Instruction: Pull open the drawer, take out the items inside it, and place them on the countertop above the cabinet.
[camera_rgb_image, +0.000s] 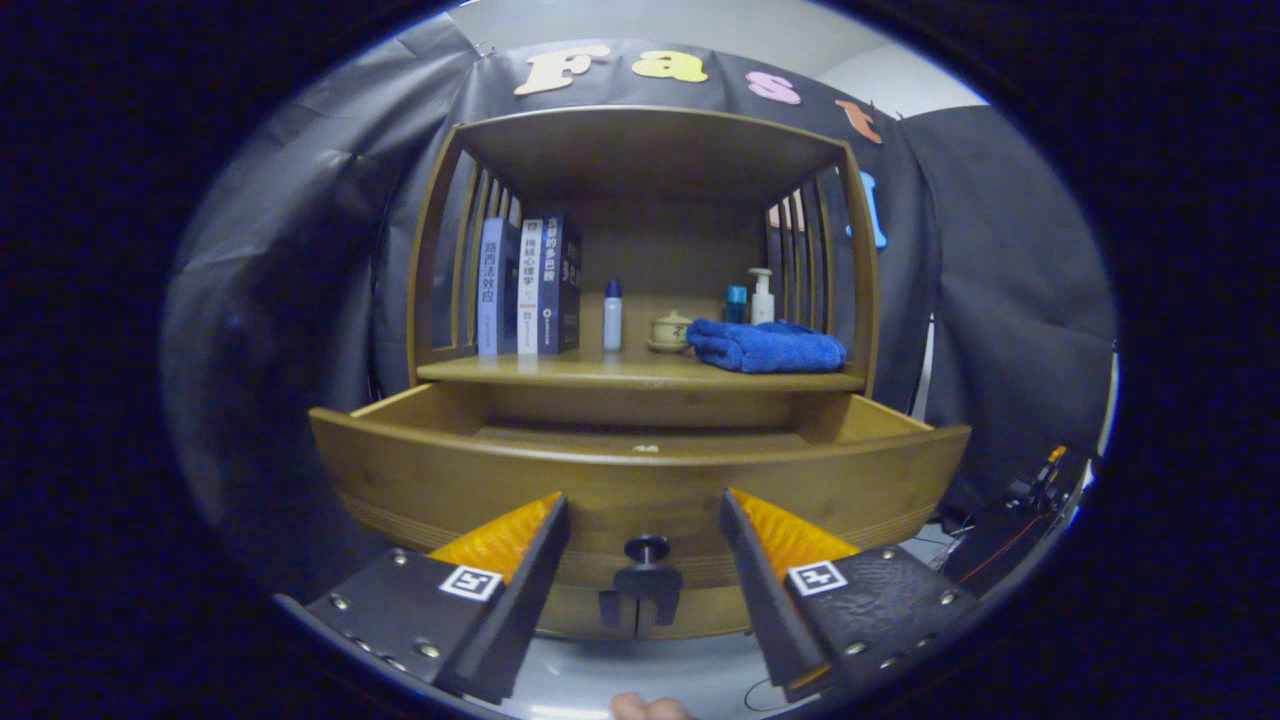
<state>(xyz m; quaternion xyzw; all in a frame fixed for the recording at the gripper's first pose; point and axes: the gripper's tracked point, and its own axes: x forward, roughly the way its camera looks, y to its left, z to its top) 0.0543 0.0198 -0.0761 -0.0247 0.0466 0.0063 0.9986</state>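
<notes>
A wooden cabinet stands ahead with its drawer pulled out toward me. The drawer's front panel fills the space just beyond my fingers, and its dark knob sits between them, untouched. My gripper is open, its fingers standing apart on either side of the knob. The drawer's inside is mostly hidden behind the front panel; I see only a strip of its floor. A folded blue towel lies on the countertop above the drawer, at its right side.
On the countertop stand three books at the left, a small white bottle, a little lidded pot, a blue cup and a pump bottle. Slatted wooden sides and a top board enclose the shelf. Cables and gear lie at lower right.
</notes>
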